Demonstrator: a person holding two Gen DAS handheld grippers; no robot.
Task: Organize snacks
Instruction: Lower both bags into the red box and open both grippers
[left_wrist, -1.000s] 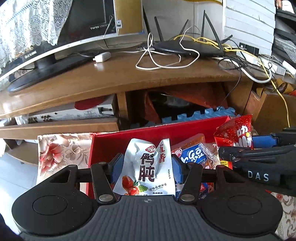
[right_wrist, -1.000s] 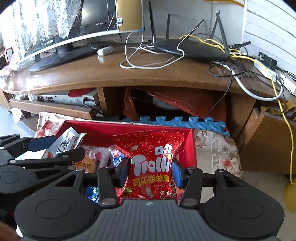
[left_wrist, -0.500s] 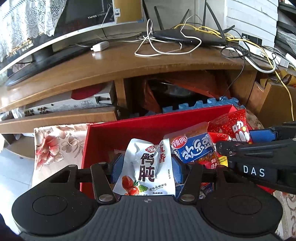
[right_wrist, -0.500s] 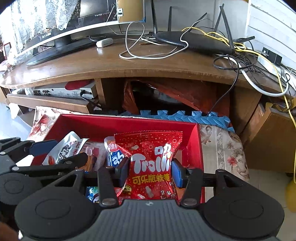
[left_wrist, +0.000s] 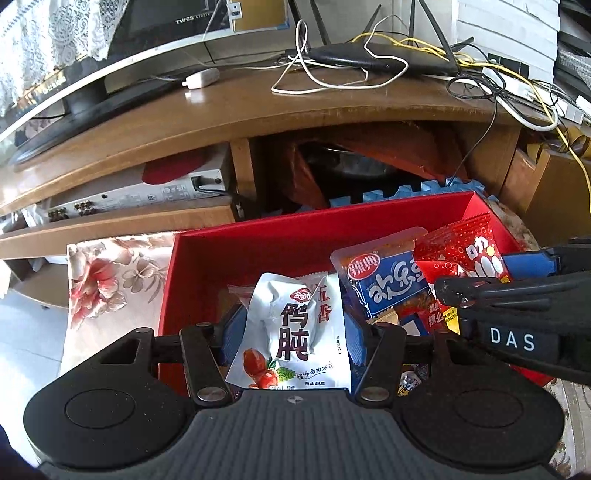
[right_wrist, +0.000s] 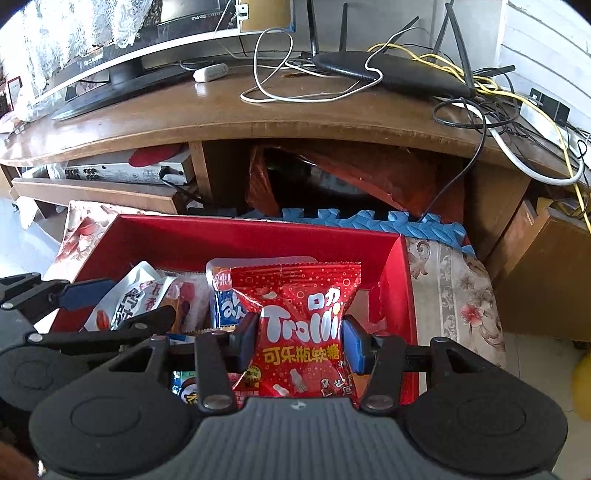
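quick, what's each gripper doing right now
Left gripper: shut on the white snack packet.
Right gripper: shut on the red Trolli bag.

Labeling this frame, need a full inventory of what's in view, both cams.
white pouch: 1, white, held by left tongs over box
Trolli bag: 1, red, held by right tongs over box
blue packet: 1, blue and orange, in box
box: 1, red, on floral cloth
cloth: 1, floral, under box
foam mat: 1, blue, behind box
desk: 1, brown wood, behind
monitor: 1, black, on desk
router: 1, black, on desk
left tongs: 1, black, shut
right tongs: 1, black, shut
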